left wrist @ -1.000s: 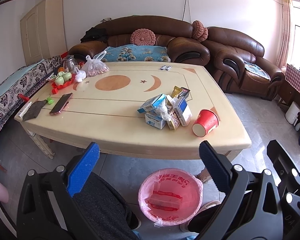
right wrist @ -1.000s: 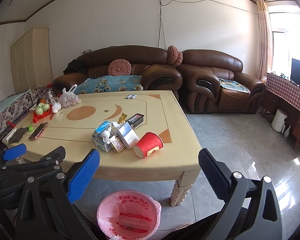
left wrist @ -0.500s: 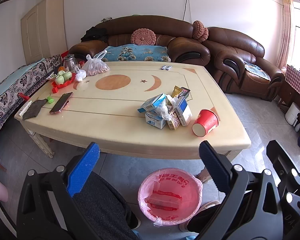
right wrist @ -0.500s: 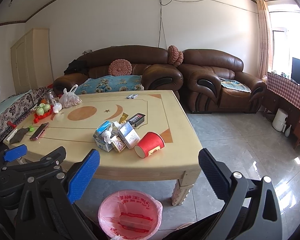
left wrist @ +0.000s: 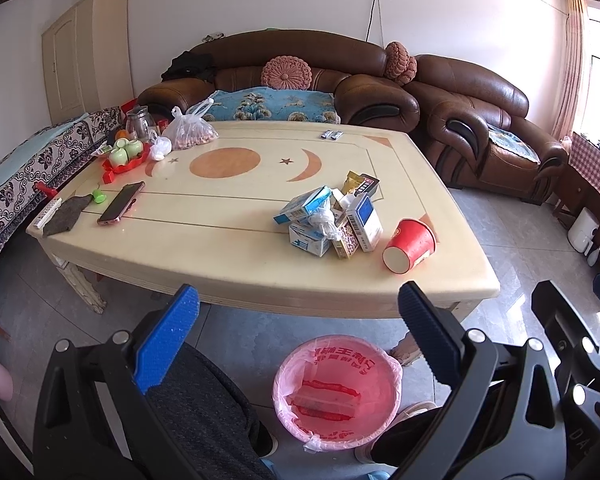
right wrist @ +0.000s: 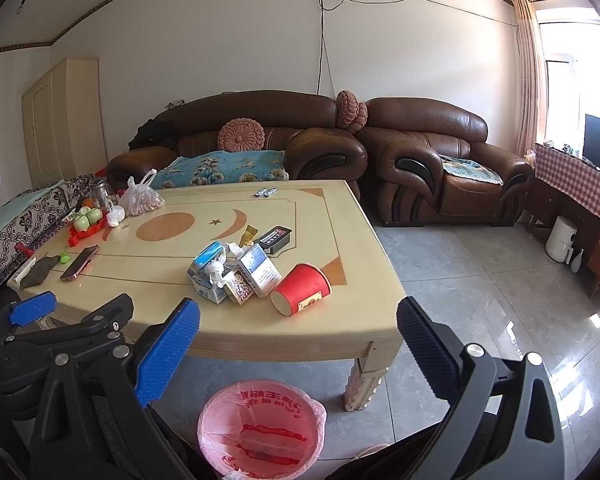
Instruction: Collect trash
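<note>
A heap of trash (left wrist: 330, 220) lies on the cream table (left wrist: 220, 248): small cartons, a crumpled white wrapper, a snack packet and a dark box. A red paper cup (left wrist: 410, 244) lies on its side to the right of the heap. The heap (right wrist: 236, 272) and cup (right wrist: 302, 290) also show in the right wrist view. A bin with a pink liner (left wrist: 337, 390) stands on the floor in front of the table; it also shows in the right wrist view (right wrist: 262, 428). My left gripper (left wrist: 296, 312) is open and empty, held before the table edge. My right gripper (right wrist: 298, 328) is open and empty beside it.
At the table's left end are a phone (left wrist: 121, 202), a dark cloth (left wrist: 62, 216), a red tray with green cups (left wrist: 124, 156) and a plastic bag (left wrist: 190, 134). Brown sofas (left wrist: 300, 76) stand behind. The person's legs are under the grippers.
Both grippers have shifted slightly; the table and trash sit a little differently in the views. Nothing was taken hold of or let go.
</note>
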